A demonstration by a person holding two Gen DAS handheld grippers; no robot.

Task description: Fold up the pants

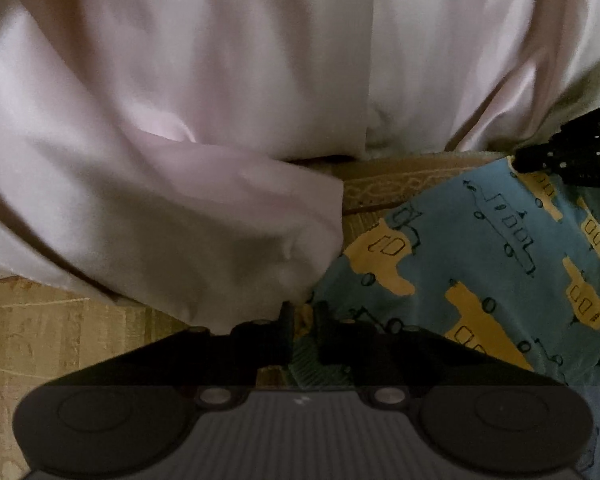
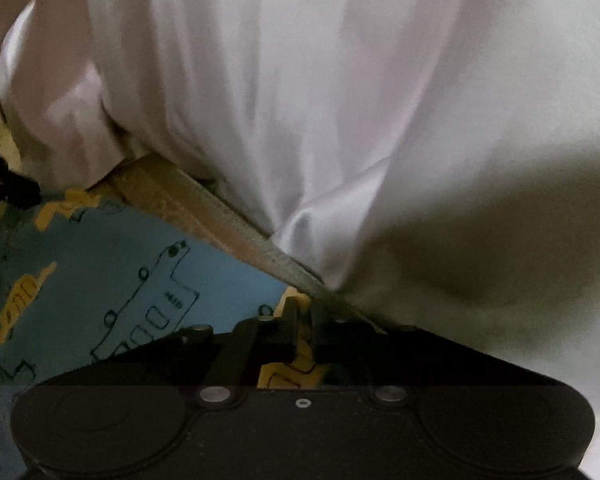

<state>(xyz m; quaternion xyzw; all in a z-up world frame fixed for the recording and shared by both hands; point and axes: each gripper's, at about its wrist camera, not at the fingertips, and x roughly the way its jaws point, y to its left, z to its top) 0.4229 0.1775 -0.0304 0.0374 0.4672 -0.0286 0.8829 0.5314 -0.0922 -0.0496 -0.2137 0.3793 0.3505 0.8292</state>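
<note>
The pants [image 1: 480, 248] are blue with yellow and outlined vehicle prints, spread on a tan patterned surface. In the left wrist view my left gripper [image 1: 303, 312] is shut on the pants, with a greenish ribbed edge showing between the fingers. My right gripper [image 1: 572, 152] shows as a dark shape at the pants' far right edge. In the right wrist view my right gripper [image 2: 306, 312] is shut on a yellow-printed edge of the pants [image 2: 112, 248]. The left gripper [image 2: 0, 184] is partly visible at the far left.
A person in a pale, loose garment [image 1: 260, 60] stands close behind the surface's edge and fills the upper part of both views [image 2: 300, 80]. The tan cover [image 1: 40, 332] has a patterned border strip [image 1: 388, 190] along that edge [image 2: 204, 204].
</note>
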